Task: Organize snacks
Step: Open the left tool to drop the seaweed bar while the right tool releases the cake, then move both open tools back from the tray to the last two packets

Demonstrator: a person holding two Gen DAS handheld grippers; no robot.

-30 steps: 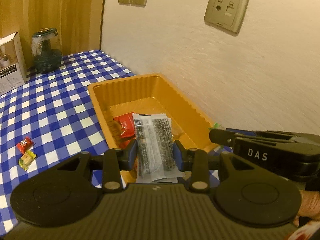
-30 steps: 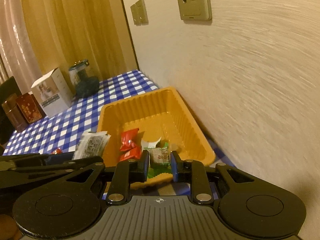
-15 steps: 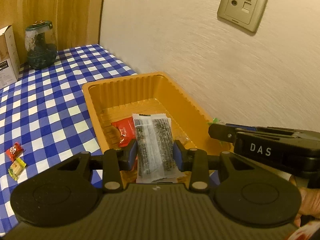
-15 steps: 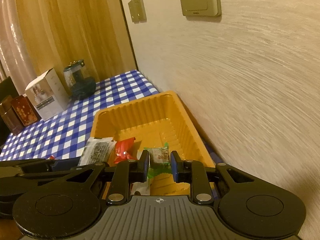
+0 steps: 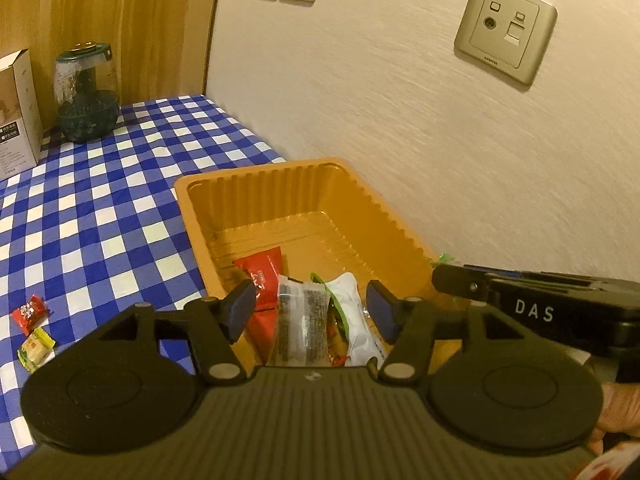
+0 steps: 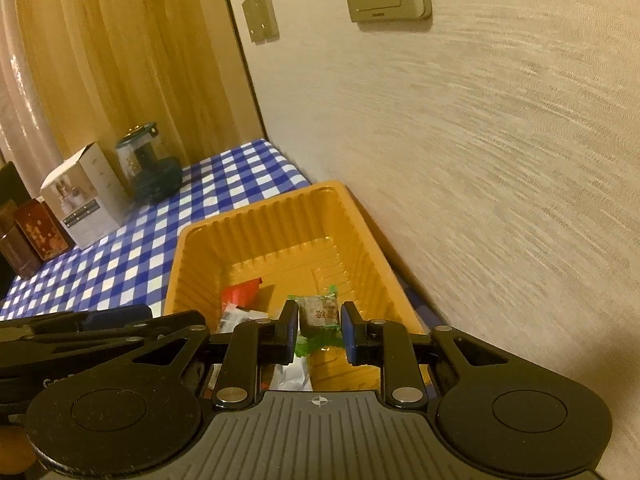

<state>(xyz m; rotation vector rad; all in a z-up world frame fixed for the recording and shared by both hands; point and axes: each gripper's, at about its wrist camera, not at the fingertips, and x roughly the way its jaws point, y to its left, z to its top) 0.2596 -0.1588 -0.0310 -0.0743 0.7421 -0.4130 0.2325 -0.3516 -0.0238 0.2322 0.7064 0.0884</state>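
Observation:
An orange plastic tray (image 5: 256, 170) sits on the blue checked cloth against the wall. My left gripper (image 5: 310, 306) hangs over its near end with its jaws opening. The clear packet of dark snack (image 5: 302, 328) lies loose between them in the tray, with neither pad pressing on it. Beside it lie a red packet (image 5: 262, 270) and a white-and-green packet (image 5: 352, 320). My right gripper (image 6: 320, 320) is shut on a small green-wrapped candy (image 6: 319, 312) above the tray (image 6: 256, 216), close to the right of the left gripper.
Two loose candies, red (image 5: 30, 314) and yellow (image 5: 36, 348), lie on the cloth to the left of the tray. A glass jar (image 5: 86, 92), a white box (image 5: 16, 108) and dark red boxes (image 6: 36, 236) stand at the far end. The wall runs close along the right.
The left jaws have spread apart and the dark snack packet has dropped from them into the tray. Both grippers have come forward over the tray. The right one still grips the green candy.

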